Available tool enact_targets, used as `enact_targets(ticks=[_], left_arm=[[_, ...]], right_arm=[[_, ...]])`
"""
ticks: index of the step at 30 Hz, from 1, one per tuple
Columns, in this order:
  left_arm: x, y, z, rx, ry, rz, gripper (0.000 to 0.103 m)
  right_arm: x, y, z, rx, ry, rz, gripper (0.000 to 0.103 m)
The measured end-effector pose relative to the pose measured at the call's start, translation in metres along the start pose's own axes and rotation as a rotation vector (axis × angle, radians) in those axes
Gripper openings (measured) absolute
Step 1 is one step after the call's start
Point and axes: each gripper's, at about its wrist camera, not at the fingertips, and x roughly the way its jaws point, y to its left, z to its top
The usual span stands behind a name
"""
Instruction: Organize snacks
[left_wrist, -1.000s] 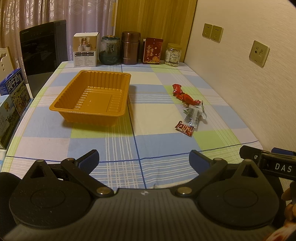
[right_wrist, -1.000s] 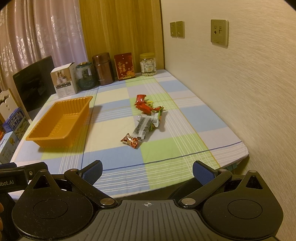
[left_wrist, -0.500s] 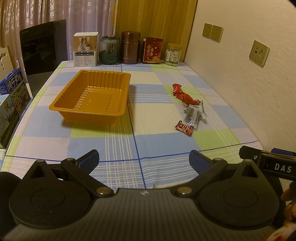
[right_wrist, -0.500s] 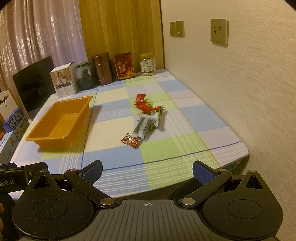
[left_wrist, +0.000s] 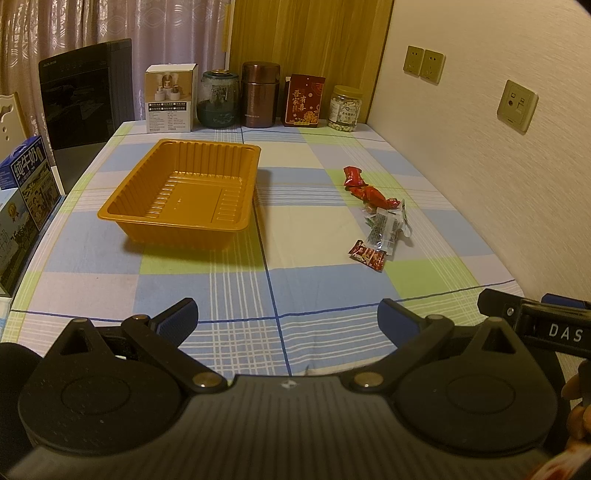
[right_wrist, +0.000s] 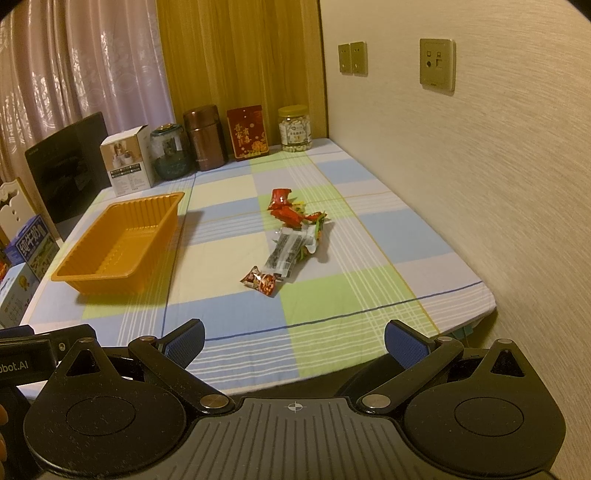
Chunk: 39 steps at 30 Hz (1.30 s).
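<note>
Right gripper housing (left_wrist: 554, 330): you can read "DAS" in white, cut off at the frame edge.
Left gripper housing (right_wrist: 22, 363): "obot.AI" shows, its first letter hidden.
Blue carton (left_wrist: 31, 177): "纯牛奶" in big white characters, off your left bench edge.
Red box (left_wrist: 303, 100): gold characters "吾家有喜", standing at the back of the bench.
White box (left_wrist: 169, 98), nut jar (left_wrist: 344, 108), snack wrappers (left_wrist: 382, 225): print there, too small for you to read.
</note>
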Motion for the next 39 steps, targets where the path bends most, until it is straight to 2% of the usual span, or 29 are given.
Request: enact_targets(ticks=[25, 39], left_arm=[[0.004, -0.004, -0.001, 0.004, -0.002, -0.007, 0.103], [0.049, -0.005, 0.009, 0.008, 0.047, -0.045, 0.102]], right_arm=[[0.003, -0.008, 0.000, 0.032, -0.021, -0.014, 0.103], [0.035, -0.028, 0.003, 0.093, -0.045, -0.023, 0.102]])
